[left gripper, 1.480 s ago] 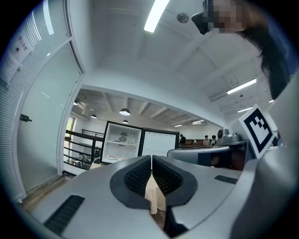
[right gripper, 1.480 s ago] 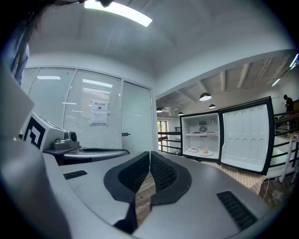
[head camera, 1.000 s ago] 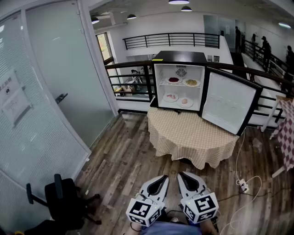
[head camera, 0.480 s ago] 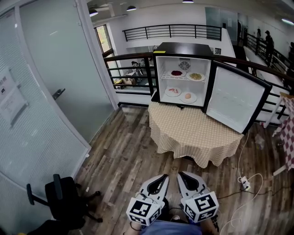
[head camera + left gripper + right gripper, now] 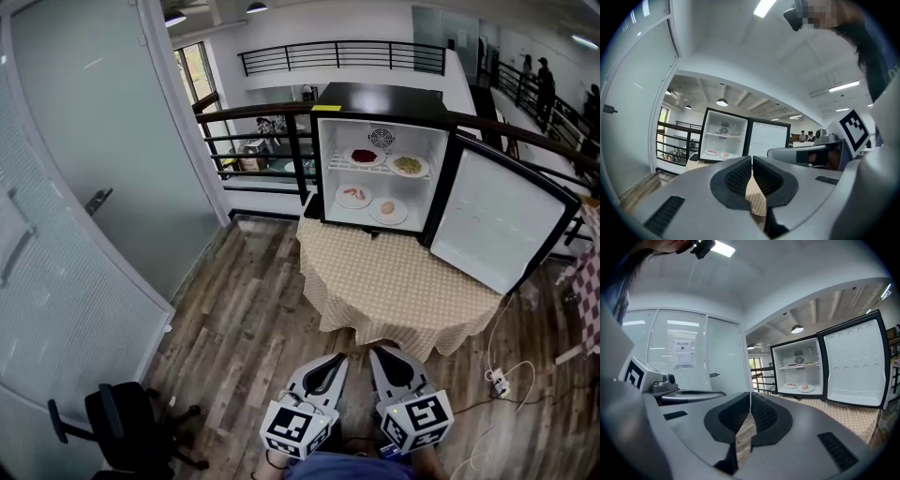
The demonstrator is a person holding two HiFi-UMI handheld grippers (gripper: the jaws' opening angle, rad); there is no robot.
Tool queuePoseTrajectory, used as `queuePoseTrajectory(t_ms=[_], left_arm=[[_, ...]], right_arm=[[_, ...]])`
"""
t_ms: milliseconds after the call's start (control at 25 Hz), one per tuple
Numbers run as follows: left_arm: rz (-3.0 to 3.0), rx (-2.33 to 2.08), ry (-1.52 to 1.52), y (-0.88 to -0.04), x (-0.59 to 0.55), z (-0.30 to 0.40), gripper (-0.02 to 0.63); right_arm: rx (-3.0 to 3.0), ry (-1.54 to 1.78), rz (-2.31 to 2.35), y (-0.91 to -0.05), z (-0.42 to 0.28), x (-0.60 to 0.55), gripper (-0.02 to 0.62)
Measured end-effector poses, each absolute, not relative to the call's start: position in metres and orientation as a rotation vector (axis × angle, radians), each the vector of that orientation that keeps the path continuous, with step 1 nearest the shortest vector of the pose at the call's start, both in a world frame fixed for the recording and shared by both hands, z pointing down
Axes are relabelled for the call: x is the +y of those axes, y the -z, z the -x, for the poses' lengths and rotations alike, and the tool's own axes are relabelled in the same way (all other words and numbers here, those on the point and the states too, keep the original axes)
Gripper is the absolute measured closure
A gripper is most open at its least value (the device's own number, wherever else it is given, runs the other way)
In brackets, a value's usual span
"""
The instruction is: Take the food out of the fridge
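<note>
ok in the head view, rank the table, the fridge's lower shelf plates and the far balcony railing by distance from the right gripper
1. the table, straight ahead of the right gripper
2. the lower shelf plates, inside the open fridge at the table's back
3. the far balcony railing, beyond the fridge, at the view's top

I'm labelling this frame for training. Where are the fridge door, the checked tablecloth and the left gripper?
fridge door [image 5: 502,220], head view, white inner panel.
checked tablecloth [image 5: 394,277], head view, bare top middle.
left gripper [image 5: 337,360], head view, its shut tips.
</note>
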State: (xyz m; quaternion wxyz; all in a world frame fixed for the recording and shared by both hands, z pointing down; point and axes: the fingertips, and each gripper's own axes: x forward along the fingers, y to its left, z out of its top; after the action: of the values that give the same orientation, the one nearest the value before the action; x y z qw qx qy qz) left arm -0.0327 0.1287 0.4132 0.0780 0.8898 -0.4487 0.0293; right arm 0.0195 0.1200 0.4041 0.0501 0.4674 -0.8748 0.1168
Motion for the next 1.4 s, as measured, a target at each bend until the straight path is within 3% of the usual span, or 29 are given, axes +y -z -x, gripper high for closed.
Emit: queuePoseTrajectory(t_ms=[760,1400], left_arm=[[-2.737,-1.204,-0.147,-0.416,-0.038,0.099,0.586],[-2.754,-1.060,-0.127,-0.425,-0.077,0.103,0.586]], right_arm=[[-2.570,-0.411,-1.477,-0.418,0.059,-0.042,0.572],[-2.440,-0.403,-1.612,-0.426,0.051,-0.076,0.572]])
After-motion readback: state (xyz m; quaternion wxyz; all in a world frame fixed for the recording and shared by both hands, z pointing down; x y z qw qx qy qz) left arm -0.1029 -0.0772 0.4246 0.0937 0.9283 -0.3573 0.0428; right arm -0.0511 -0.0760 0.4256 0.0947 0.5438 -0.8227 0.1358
